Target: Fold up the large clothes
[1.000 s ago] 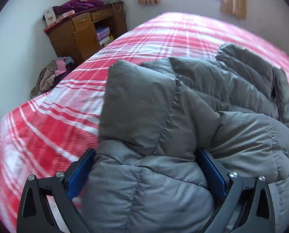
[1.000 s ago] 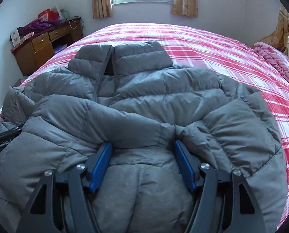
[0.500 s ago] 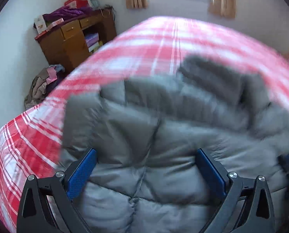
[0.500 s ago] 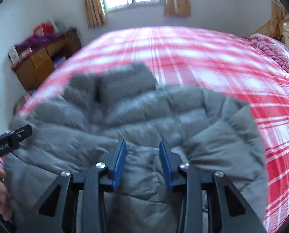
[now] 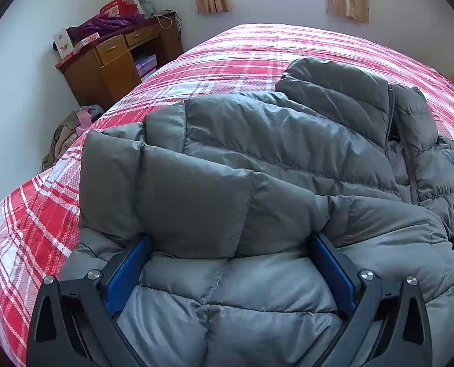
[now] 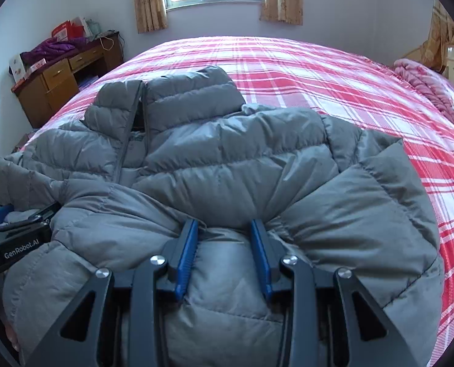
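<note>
"GenRobot.AI" stands in white letters on the black body of the left gripper (image 6: 20,246), at nine o'clock in the right wrist view.

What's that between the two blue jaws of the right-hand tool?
A bunched fold of the grey jacket, near its hem. In the right wrist view the right gripper has its jaws pinched in on that puffy fabric, nothing else between them.

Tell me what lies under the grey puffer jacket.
The grey puffer jacket lies on a red plaid bedspread, which shows all around it. Whatever sits directly beneath the jacket is covered.
</note>
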### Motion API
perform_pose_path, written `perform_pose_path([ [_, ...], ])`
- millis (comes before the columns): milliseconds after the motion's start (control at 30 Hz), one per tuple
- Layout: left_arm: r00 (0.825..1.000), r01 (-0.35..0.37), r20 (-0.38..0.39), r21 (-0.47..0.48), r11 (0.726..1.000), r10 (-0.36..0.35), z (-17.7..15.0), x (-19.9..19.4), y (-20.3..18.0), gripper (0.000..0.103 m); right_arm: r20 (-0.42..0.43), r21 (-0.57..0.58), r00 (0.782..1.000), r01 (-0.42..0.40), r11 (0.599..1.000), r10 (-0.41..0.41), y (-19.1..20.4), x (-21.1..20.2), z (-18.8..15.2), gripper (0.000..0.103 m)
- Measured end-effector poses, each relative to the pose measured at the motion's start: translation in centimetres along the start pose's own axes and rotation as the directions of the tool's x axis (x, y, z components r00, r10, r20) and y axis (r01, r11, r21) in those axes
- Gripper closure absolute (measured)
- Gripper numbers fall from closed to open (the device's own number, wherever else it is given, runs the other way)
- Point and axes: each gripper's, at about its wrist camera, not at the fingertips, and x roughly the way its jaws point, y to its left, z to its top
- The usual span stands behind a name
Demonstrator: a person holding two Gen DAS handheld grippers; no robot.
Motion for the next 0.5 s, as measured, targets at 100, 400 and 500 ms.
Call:
perform_pose_path([
  [100,1.0,0.008,-0.003,-0.005,1.0,-0.008,-0.1,0.0,0.1,0.001,-0.001,-0.001,1.0,0.001,1.0,-0.001,-0.1,0.0,0.0,0.064],
  [400,0.996,0.083,-0.034,-0.009,0.996,-0.084,2.1,-1.5,2.1,0.001,-0.021,-0.038,1.0,0.013,0.999,-0.014,0.3,-0.1,0.3,0.062],
  [500,0.991,0.12,0.056,-0.025,0.993,-0.118,4.5,-3.8,3.7,0.001,-0.067,-0.035,0.995,-0.074,0.997,0.071,-0.7,-1.2,1.4,0.027],
])
